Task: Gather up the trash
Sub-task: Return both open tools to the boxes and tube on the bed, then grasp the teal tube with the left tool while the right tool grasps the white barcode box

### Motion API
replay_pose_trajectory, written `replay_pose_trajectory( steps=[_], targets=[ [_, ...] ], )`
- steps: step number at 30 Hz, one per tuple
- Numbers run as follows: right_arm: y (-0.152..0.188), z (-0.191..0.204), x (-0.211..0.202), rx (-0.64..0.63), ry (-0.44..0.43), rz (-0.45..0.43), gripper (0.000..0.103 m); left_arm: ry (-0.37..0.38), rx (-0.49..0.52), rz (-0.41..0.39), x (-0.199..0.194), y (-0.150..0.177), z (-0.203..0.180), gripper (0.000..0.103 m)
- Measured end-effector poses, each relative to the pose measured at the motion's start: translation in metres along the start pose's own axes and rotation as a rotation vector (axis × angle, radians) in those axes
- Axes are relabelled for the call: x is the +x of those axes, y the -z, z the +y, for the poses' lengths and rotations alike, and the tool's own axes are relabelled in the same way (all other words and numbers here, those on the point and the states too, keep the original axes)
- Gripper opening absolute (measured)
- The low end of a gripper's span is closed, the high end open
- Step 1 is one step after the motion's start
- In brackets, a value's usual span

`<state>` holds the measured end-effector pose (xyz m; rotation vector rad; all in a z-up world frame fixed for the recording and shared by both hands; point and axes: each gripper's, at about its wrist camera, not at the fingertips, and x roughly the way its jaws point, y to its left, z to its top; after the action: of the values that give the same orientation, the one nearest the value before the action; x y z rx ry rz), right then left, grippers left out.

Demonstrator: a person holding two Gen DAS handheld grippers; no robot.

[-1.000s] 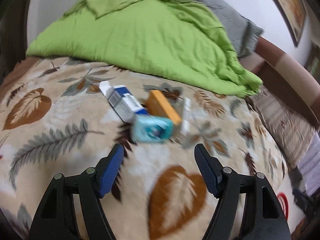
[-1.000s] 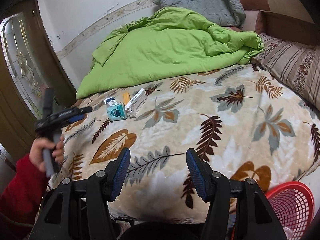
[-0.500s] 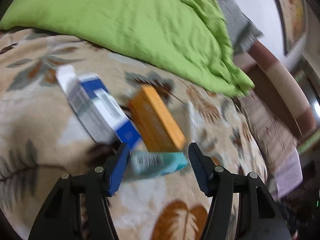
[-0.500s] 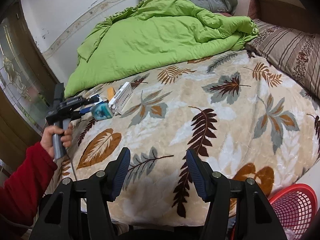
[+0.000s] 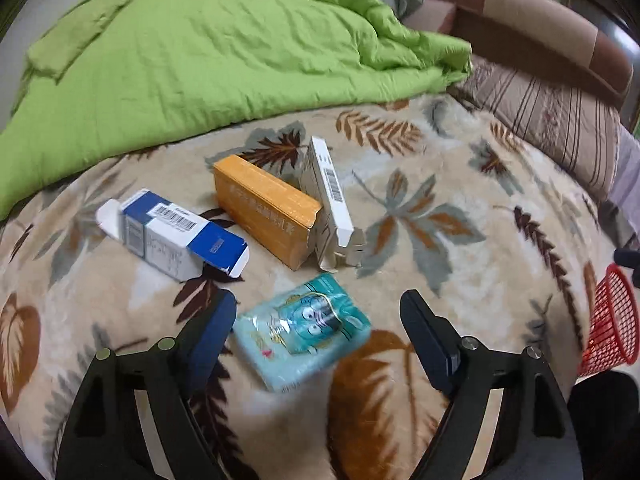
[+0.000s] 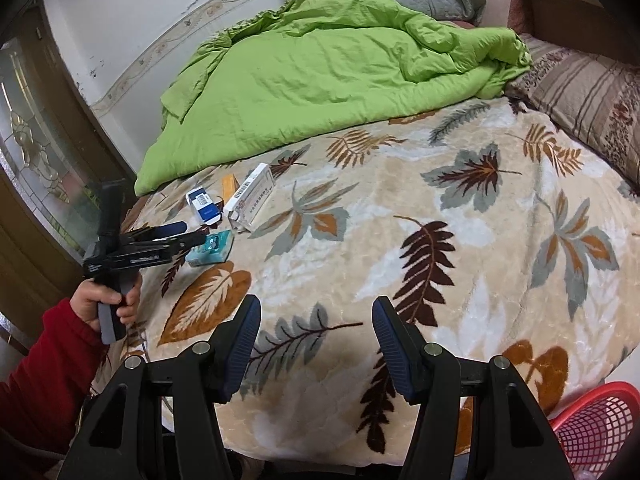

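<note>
1. Left claw: jaws spread wide, straddling the teal packet at lower centre, not gripping it.
2. Right claw: open, empty, above the bed.
3. Red basket: lower right.

We count four pieces of trash on the leaf-patterned bed blanket, clustered below the green quilt. A teal packet with a cartoon face lies flat and slightly blurred, nearest our left camera. Behind it, a blue-and-white box rests on its side, both end flaps open, barcode up. An orange box lies beside it, touching a white box that stands on its long edge, barcode showing. A red mesh basket stands off the bed's edge, well apart from them.
</note>
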<state>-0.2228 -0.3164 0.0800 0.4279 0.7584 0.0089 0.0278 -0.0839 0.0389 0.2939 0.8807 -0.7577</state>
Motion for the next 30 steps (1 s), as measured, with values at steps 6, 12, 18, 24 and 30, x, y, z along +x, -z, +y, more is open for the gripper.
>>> replay_pose_trajectory(
  steps=[6,12,18,24,30],
  targets=[
    [0.006,-0.01,0.003,0.04,-0.005,0.019,0.062,0.123,-0.106,0.084,0.025,0.006,0.026,0.083],
    [0.007,-0.015,0.003,0.054,-0.014,0.021,0.062,0.215,-0.059,0.106,0.007,0.023,0.001,0.083],
    [0.01,-0.01,0.006,0.064,-0.039,0.025,0.062,0.08,-0.1,0.117,0.02,0.02,-0.007,0.083],
    [0.006,-0.002,-0.001,0.042,-0.05,0.011,0.062,-0.06,-0.171,0.127,0.034,0.019,-0.006,0.079],
    [0.004,0.008,-0.002,0.029,-0.067,0.003,0.062,-0.06,-0.352,0.067,0.025,0.024,0.027,0.032]
  ],
)
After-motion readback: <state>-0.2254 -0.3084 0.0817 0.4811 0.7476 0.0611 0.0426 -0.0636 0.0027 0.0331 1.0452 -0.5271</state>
